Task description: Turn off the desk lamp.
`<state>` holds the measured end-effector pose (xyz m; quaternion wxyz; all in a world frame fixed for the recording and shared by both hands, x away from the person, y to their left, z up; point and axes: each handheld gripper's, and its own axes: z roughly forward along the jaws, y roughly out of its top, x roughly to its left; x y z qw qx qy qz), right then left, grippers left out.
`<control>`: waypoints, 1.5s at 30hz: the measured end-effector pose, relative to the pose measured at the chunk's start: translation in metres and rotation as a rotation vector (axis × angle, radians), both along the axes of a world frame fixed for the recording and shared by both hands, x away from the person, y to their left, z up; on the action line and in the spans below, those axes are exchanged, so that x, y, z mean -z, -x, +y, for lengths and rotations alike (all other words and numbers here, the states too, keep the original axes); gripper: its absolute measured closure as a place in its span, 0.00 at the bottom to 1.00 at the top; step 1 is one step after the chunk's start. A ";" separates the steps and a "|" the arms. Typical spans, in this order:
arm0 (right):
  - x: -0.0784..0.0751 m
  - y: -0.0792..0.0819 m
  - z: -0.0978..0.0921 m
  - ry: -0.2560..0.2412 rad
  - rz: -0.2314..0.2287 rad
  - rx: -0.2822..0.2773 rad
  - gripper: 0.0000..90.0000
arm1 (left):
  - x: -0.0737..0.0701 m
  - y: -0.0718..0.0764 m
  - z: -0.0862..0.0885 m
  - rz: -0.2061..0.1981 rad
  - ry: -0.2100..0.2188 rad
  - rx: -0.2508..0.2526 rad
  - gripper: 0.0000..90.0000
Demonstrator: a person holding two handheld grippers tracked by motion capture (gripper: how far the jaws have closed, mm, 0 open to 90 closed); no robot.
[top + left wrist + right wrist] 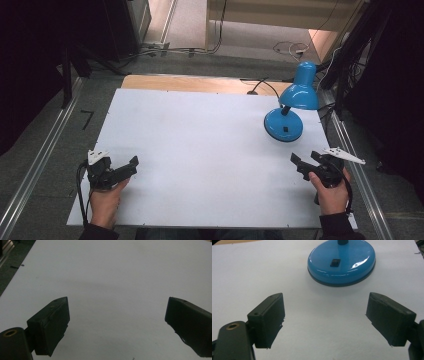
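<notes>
A blue desk lamp (295, 102) stands at the far right of the white tabletop (200, 150), its shade bent over a round base (341, 262) that carries a small black switch (335, 262). My right gripper (306, 161) rests near the table's front right, a short way in front of the base; its jaws stand wide apart with nothing between them (325, 317). My left gripper (131, 166) lies at the front left, held in a hand, also open over bare white surface (117, 320).
The lamp's black cord (265, 85) trails back over the wooden strip (200, 82) behind the white board. Metal rails (40, 160) run along both sides of the table. Cables lie on the floor beyond.
</notes>
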<state>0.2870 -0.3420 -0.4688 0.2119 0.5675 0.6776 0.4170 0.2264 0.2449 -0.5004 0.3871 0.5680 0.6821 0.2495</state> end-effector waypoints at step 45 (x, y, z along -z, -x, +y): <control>-0.001 0.034 -0.026 -0.020 -0.009 0.057 0.16 | 0.000 -0.001 -0.001 0.001 -0.005 0.004 0.07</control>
